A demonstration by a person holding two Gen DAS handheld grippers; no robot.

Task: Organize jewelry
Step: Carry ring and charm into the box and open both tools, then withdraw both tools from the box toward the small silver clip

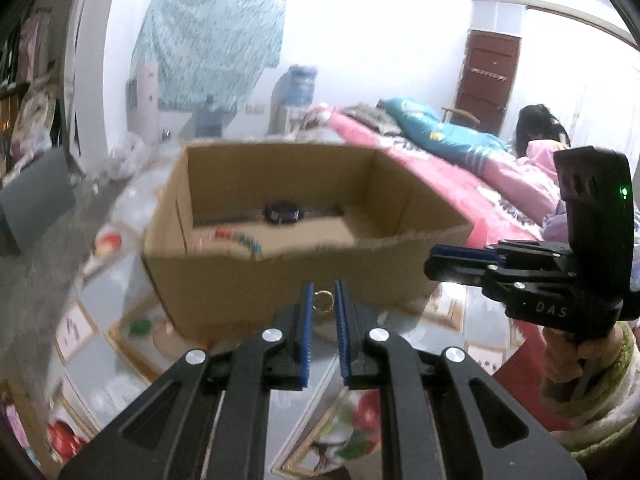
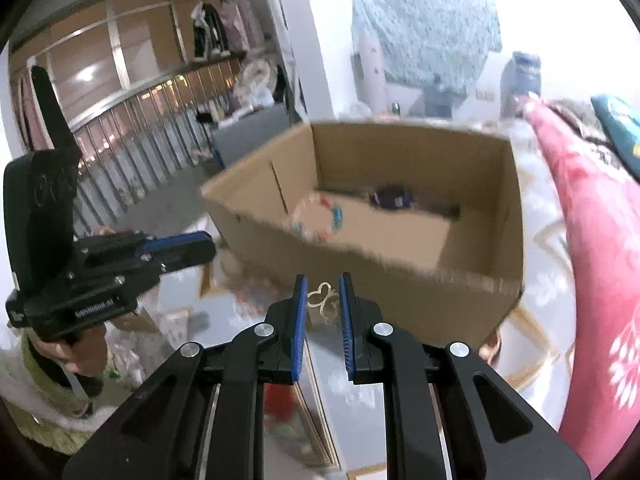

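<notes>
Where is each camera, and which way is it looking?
Left wrist: sits on the left gripper, which pinches a gold ring; faces the box; shows the right gripper.
Right wrist: sits on the right gripper, which pinches a gold butterfly piece; faces the box; shows the left gripper.
Shared: box, bracelet, dark item.

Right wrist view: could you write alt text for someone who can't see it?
A black claw with blue pads grips a gold butterfly-shaped ornament in front of an open cardboard box. Inside lie a colourful beaded bracelet and a dark watch; a second claw is at left.
</notes>
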